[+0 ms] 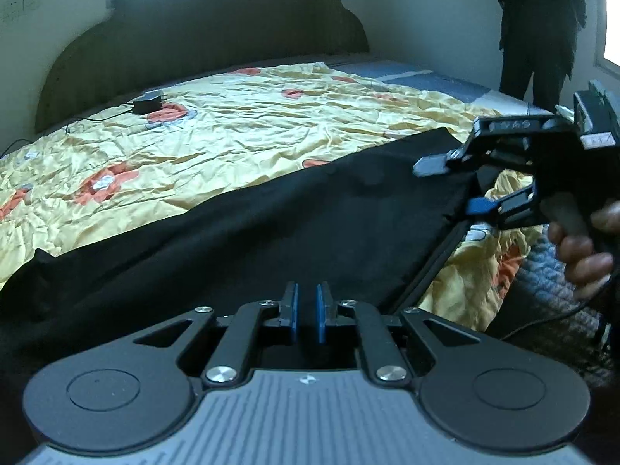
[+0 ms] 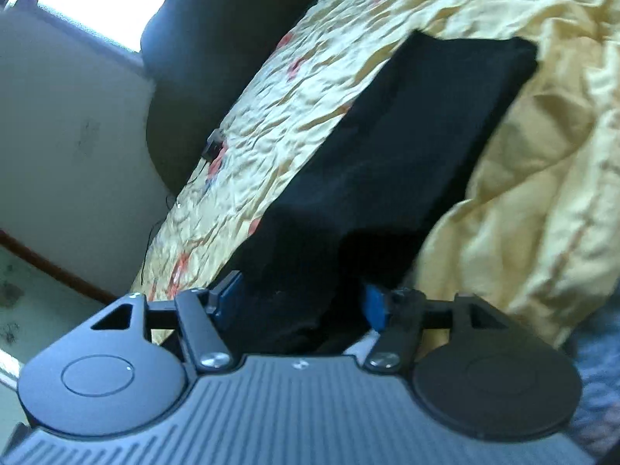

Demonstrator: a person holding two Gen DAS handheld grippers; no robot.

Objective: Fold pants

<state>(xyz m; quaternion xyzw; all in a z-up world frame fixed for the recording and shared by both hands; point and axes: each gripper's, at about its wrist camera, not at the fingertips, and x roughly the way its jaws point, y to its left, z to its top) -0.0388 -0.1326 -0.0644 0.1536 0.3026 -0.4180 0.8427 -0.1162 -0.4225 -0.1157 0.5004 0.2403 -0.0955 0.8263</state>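
Black pants (image 1: 271, 232) lie stretched across a yellow flowered bedspread (image 1: 232, 135). My left gripper (image 1: 307, 310) is at their near edge. Its blue pads stand a narrow slit apart, and black cloth fills that slit. My right gripper (image 1: 451, 186), held by a hand (image 1: 581, 244), is at the pants' right end. Its jaws stand wide apart around the cloth's edge. In the right wrist view the pants (image 2: 407, 135) run away as a long dark strip. The right gripper (image 2: 302, 302) straddles their near end, its pads (image 2: 374, 306) off the cloth.
A dark headboard (image 1: 201, 38) closes the far side of the bed. A small black box with a cable (image 1: 147, 102) lies on the bedspread near it. A person in dark clothes (image 1: 538, 27) stands beyond the bed at the right. A grey knitted blanket (image 1: 554, 290) lies at the right edge.
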